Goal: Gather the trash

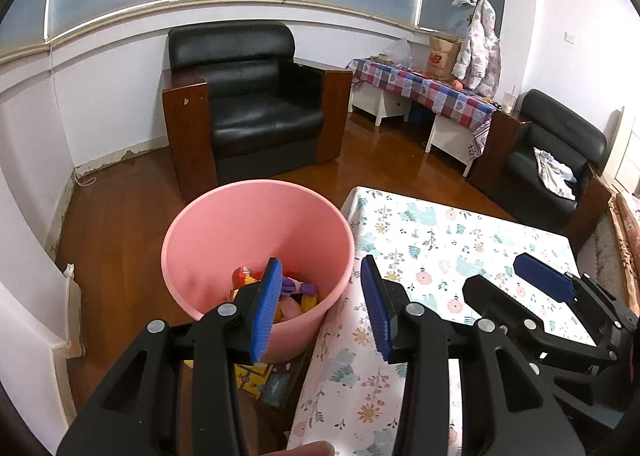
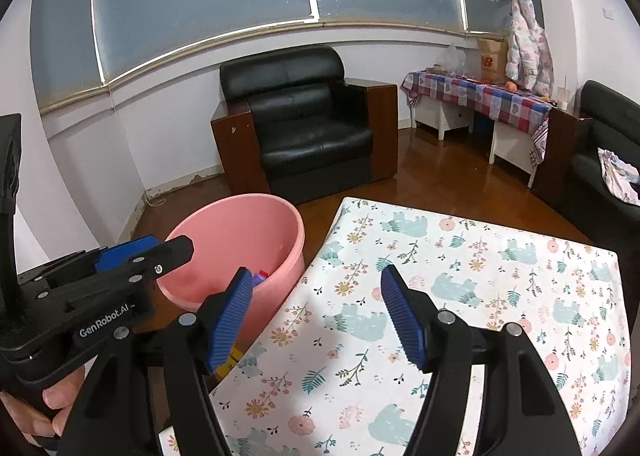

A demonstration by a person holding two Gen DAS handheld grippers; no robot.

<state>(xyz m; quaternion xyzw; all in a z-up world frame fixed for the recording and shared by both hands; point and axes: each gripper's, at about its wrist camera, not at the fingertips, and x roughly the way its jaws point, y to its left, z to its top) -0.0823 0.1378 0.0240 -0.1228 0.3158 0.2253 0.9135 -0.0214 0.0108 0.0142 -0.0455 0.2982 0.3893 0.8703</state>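
Through the left wrist camera, the left gripper (image 1: 320, 304) holds its blue-padded jaws apart with nothing between them, straddling the gap where the round pink plastic bucket (image 1: 224, 232) meets the floral, bear-printed tabletop (image 1: 460, 232). The collected trash (image 1: 296, 292), a jumble of red, yellow and purple wrappers, lies in the bottom of that bucket, partly hidden behind the left pad at about 10 o'clock from the jaw gap. The right gripper (image 1: 536, 278) shows at 3 o'clock over the cloth; from this side angle I cannot tell its spread. A black leather armchair (image 1: 256, 104) stands at 12 o'clock beyond the bucket. Through the right wrist camera, the right gripper (image 2: 316, 316) has its jaws wide apart and empty above the patterned cloth, with the bucket at 10 o'clock and the left gripper (image 2: 136, 252) at 9 o'clock, near the bucket's rim; only a sliver of purple trash shows inside. No loose litter is visible on the cloth, so the job looks close to finished, though the near part of the tabletop is masked by both tools and something small may sit there. The main risks: the two grippers are close together and could knock if swung toward each other, and a low left pass could clip the bucket rim and tip it.
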